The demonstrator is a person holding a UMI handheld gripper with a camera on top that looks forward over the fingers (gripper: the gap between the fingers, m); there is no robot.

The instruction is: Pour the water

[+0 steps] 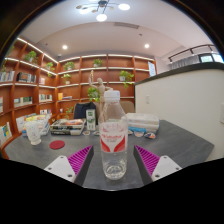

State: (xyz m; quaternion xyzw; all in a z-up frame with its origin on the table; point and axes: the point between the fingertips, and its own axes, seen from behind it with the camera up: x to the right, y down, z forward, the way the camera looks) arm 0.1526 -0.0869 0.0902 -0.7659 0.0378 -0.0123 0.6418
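A clear plastic bottle (113, 135) with a red and white label and its cap on stands upright on the grey table (170, 140). It is between the fingers of my gripper (113, 152), with a gap at each side. The left pad (80, 157) and right pad (147, 158) are spread well apart, so the gripper is open. A white cup (35, 132) stands on the table to the far left, beyond the left finger. I cannot tell how much water is in the bottle.
A small red round lid (57, 145) lies near the cup. A flat food box (67, 127) and a green carton (91, 120) stand behind the bottle, and a white pack (142, 122) to the right. Wall shelves (40, 75) with plants lie beyond; a white partition (180, 95) is on the right.
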